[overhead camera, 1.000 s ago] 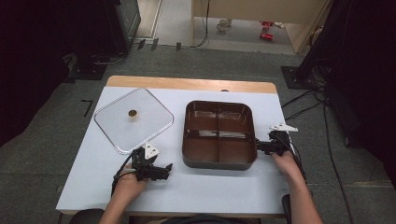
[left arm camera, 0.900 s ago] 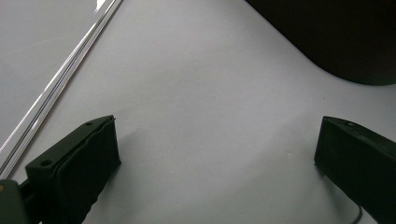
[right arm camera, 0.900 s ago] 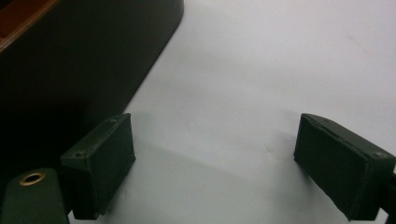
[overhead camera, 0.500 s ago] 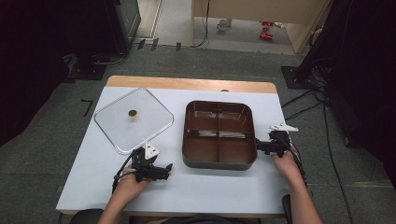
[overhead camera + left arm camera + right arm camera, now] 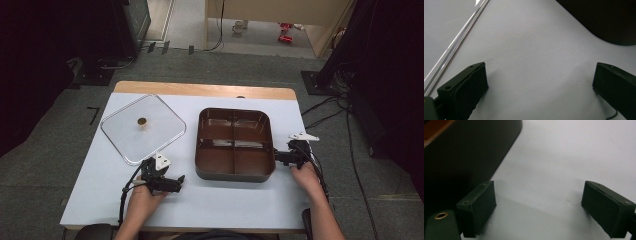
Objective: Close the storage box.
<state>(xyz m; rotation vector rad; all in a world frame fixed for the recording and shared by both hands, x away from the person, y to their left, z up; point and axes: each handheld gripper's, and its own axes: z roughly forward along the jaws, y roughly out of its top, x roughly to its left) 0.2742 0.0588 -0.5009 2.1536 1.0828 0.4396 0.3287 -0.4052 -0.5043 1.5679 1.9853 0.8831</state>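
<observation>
From the high view, you have two tools, one tray and one lid on the table [image 5: 100, 195]. Your left tool [image 5: 176, 183] sits near the front edge of the table, between the lid and the tray. Your right tool [image 5: 278, 157] is at the right edge of the table, just beside the tray's right wall; you cannot tell from here if it touches. The brown tray [image 5: 235, 172] sits in the middle of the table, a bit to the right. It has four boxes inside. Its long side runs left to right along the table. The see-through lid [image 5: 150, 132] lies flat near the back left corner, turned a little like a diamond, with one small round knob [image 5: 142, 121] on top. The lid's front corner is hidden behind your left tool.

In the left gripper view, your tool's two jaws stand wide apart with nothing between them, just bare table. The lid's shiny edge [image 5: 456, 45] runs up the left side, cut off. A dark corner of the tray [image 5: 609, 22] shows at the top right.

In the right gripper view, your tool's jaws are also wide apart and hold nothing. The tray's dark wall [image 5: 461, 160] is on the left, just beside the left jaw.
</observation>
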